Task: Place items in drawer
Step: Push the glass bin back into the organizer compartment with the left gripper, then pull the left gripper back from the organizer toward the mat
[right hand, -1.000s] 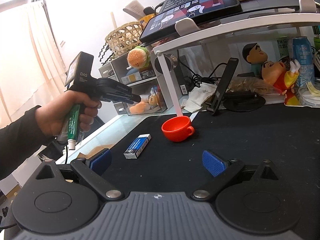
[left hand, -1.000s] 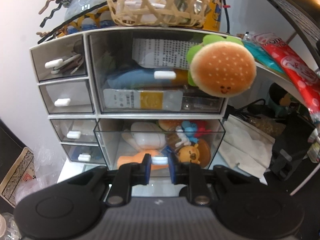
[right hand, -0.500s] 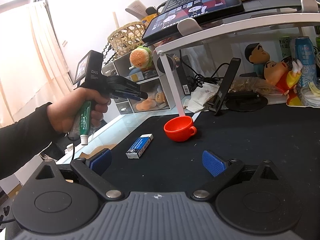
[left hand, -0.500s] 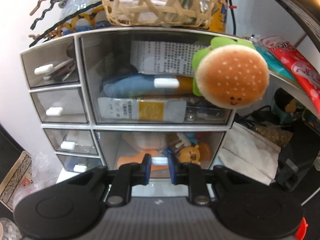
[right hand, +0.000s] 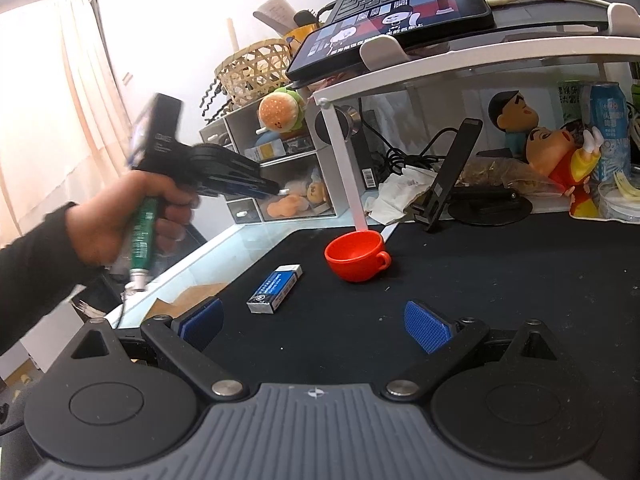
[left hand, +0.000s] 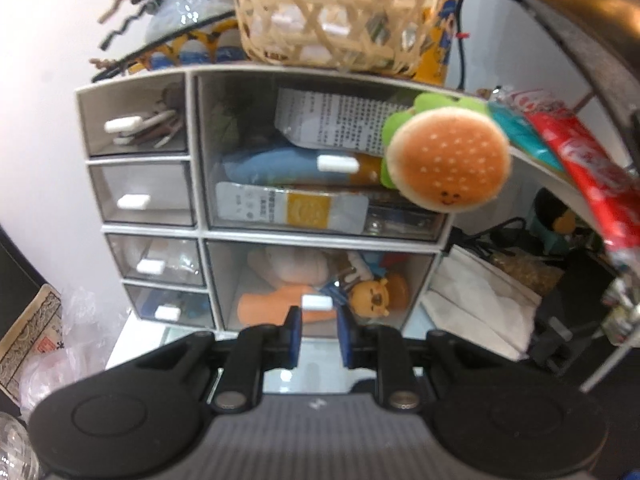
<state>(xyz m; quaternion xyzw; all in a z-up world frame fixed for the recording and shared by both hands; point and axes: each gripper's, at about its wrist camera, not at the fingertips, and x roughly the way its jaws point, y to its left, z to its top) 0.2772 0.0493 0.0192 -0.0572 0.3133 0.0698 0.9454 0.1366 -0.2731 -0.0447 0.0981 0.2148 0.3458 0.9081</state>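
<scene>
Just ahead of the left claw (left hand: 318,334), narrowly parted, the bottom drawer's white handle (left hand: 317,303); right claw (right hand: 316,326) spread wide, empty.

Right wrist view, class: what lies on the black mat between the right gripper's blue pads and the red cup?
In the right wrist view, only a blue-and-white eraser box lies there, left of centre; the rest of the black mat between the right gripper and the red cup is bare.

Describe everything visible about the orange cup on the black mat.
The orange cup is small, glossy and plastic-looking, with a round open mouth and a loop handle on its right side. It stands upright and looks empty, on the black mat in front of a white shelf leg. A blue and white eraser lies apart to its left. Neither gripper touches it.
</scene>
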